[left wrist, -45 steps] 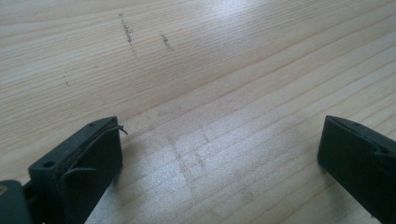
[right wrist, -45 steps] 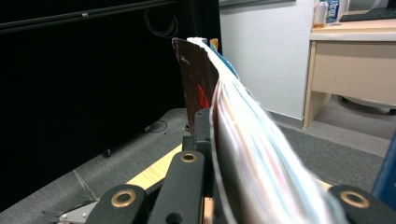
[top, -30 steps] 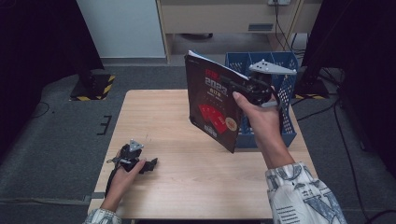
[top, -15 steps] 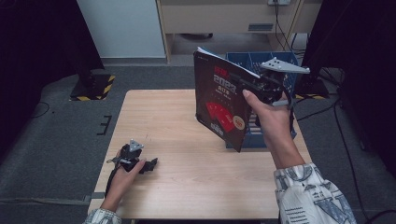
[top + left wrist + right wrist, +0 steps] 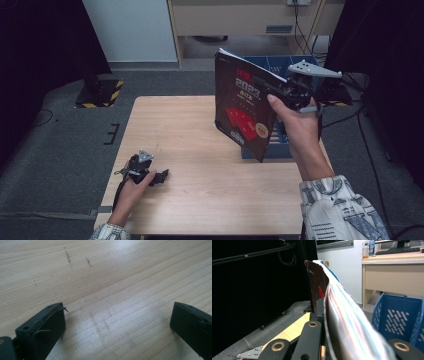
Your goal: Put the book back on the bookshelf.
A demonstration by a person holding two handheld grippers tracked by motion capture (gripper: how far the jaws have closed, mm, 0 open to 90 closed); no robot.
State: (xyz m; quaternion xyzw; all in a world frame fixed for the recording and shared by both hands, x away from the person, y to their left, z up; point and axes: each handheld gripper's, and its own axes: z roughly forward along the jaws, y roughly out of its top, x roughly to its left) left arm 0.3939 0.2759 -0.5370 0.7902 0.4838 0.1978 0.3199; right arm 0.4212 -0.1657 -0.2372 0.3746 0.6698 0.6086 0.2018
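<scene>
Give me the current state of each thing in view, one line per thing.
Magazine: closed, held upright, lifted off the table, clamped at one edge.
Right gripper: shut on the magazine.
Left gripper: open, nothing between its fingers, resting on the table.
Blue crate: upright, at the table's far right edge, behind the magazine.
Table: bare wood.

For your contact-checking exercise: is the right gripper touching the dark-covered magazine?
Touching. In the right gripper view the right gripper has its jaws clamped on the magazine; the high view shows it lifted.
</scene>
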